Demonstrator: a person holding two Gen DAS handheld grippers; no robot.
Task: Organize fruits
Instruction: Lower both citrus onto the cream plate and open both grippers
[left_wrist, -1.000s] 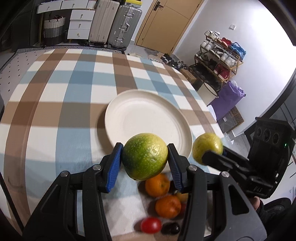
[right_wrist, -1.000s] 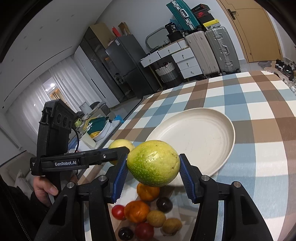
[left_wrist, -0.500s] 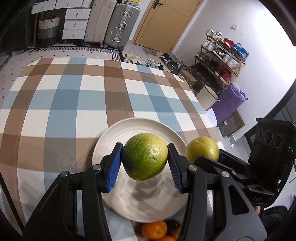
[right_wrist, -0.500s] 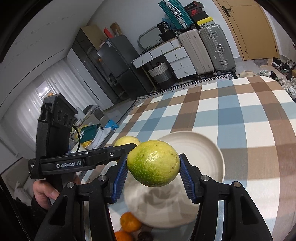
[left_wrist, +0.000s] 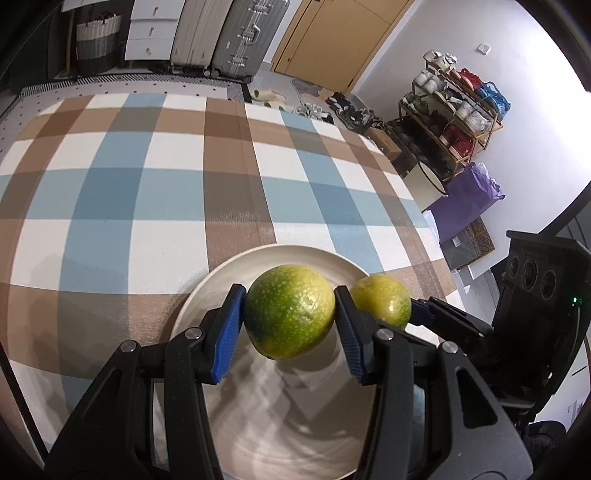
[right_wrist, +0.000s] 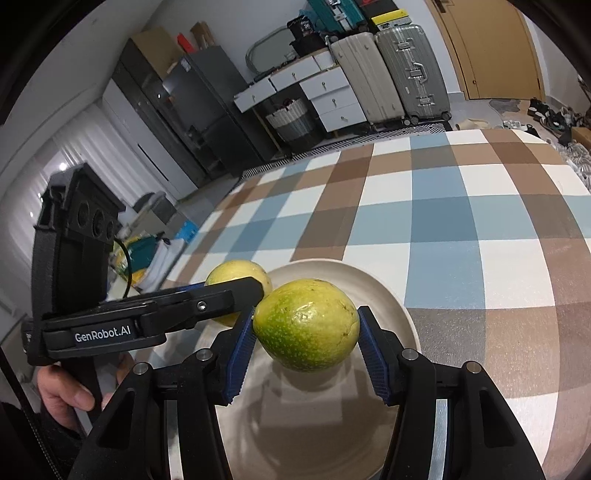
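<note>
Two green fruits in play, each pinched in its own gripper and hanging just above the plate (left_wrist: 207, 295). Left gripper (left_wrist: 290, 325) clamped on the darker green fruit (left_wrist: 290, 312), blue pads pressing both sides at its widest part, probably so the round thing can't roll out. Right gripper (right_wrist: 306, 334) squeezed the same way on the yellower fruit (right_wrist: 308, 325). Seen from the left camera, that yellower one sits at about 3 o'clock of the darker one, just beside it, over the plate's rim. Hard to say if the two fruits touch. Held low and level over the middle of the plate, so looks like the set-down step, both going in side by side. Nothing in the plate yet, only shadows. Rest of the fruit not in view here.

Underneath, a checked tablecloth (left_wrist: 147, 192) in blue, brown and white. Room beyond: suitcases (left_wrist: 221, 33) at 12 o'clock with white drawers next to them, wooden door (left_wrist: 332, 40) around 1, shoe rack (left_wrist: 454, 107) at 2 with a purple bag below. From the right camera, a dark fridge (right_wrist: 207, 110) at 11.
</note>
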